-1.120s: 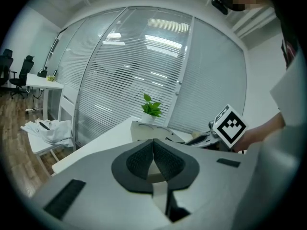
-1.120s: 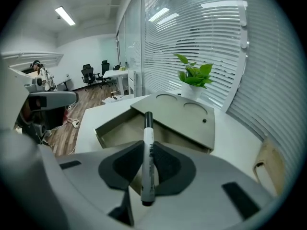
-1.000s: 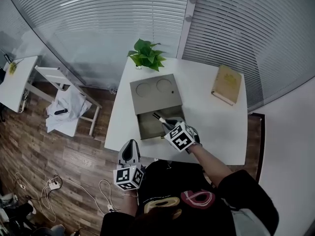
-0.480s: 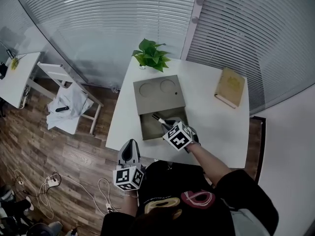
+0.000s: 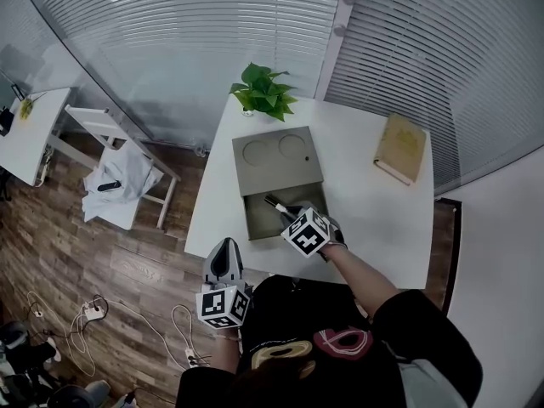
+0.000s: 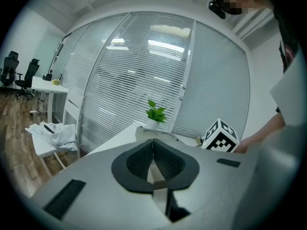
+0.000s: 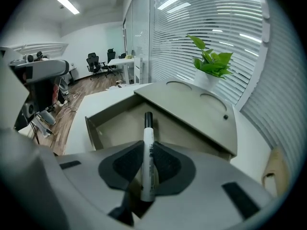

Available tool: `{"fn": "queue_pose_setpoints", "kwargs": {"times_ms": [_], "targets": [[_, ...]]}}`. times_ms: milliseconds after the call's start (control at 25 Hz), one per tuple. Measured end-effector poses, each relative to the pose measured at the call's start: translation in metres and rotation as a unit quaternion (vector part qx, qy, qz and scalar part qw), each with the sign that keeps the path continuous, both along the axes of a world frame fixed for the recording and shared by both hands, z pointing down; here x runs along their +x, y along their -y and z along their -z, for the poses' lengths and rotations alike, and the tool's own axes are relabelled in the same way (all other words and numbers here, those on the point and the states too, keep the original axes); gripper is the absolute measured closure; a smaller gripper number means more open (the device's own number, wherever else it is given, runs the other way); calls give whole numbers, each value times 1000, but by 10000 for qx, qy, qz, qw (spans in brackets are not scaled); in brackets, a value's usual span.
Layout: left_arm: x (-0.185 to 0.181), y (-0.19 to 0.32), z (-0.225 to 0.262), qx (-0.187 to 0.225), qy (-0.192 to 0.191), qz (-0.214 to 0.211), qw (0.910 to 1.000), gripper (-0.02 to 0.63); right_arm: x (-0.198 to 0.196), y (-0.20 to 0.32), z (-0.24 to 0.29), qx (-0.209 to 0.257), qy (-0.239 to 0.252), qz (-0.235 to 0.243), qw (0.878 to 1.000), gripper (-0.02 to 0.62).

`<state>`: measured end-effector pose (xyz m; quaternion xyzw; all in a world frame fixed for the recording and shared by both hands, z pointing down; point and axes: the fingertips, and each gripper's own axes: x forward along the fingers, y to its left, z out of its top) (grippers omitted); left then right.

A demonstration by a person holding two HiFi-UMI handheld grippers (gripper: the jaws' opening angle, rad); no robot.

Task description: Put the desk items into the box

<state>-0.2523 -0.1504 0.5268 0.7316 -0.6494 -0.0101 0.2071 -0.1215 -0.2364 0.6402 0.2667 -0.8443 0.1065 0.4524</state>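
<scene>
The right tongs (image 7: pixel 148 163), pinching a marker (image 7: pixel 147 138), hang over the open box (image 5: pixel 276 155) near the bench's (image 5: pixel 378 215) front edge, so placing it probably needs lowering, then release; the left tongs (image 6: pixel 153 150) are pressed together, empty.

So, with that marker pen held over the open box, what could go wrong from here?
The marker sticks far out of the right gripper, so its tip might knock the lid, which covers the far half of the box. Released at this tilt, it could land tip first and bounce out. The round marker might also swivel between the pads.
</scene>
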Motion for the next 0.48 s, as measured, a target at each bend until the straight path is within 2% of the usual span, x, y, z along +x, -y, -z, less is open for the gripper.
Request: {"fn": "queue_pose_setpoints", "kwargs": {"times_ms": [480], "targets": [[7, -6, -10, -205, 110, -114, 9997, 588, 0, 3, -6, -112, -90, -38, 9999, 523]]}}
